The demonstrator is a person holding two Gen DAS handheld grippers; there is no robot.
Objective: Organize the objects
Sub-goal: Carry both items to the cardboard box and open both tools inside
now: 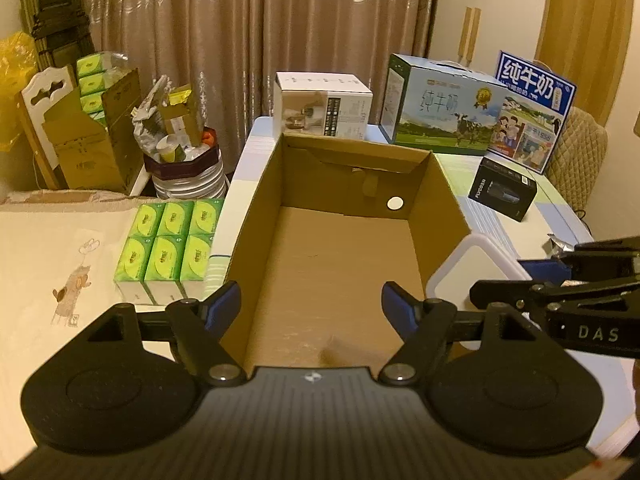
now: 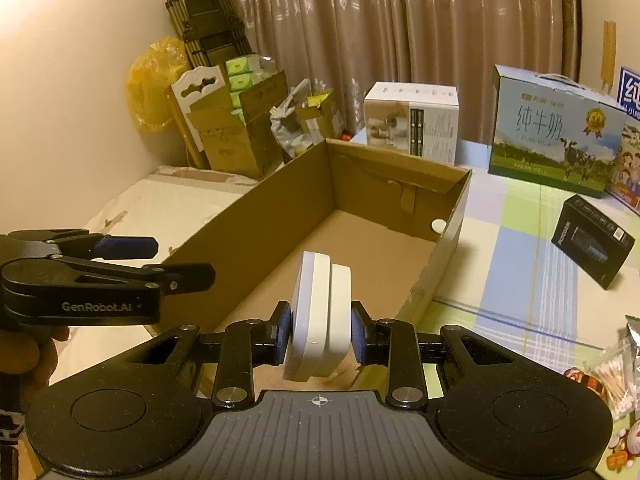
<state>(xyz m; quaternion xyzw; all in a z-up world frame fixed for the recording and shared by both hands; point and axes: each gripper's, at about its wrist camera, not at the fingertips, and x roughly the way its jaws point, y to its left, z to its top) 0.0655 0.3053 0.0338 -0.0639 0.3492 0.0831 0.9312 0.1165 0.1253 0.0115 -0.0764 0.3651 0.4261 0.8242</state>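
Observation:
An open, empty cardboard box [image 1: 344,264] stands on the table; it also shows in the right wrist view [image 2: 280,216]. My left gripper [image 1: 311,300] is open and empty, over the box's near end. My right gripper [image 2: 320,334] is shut on a white flat box [image 2: 320,316], held on edge above the cardboard box's near end. The white flat box also shows in the left wrist view [image 1: 472,268], beside the cardboard box's right wall, with the right gripper [image 1: 556,280] behind it.
A black box [image 2: 592,240], two milk cartons [image 2: 552,132] and a white carton [image 2: 412,120] stand on the table. Green tissue packs [image 1: 168,248] lie left of the cardboard box. Snack packets [image 2: 612,380] lie at the right. A full bin [image 1: 184,160] stands behind.

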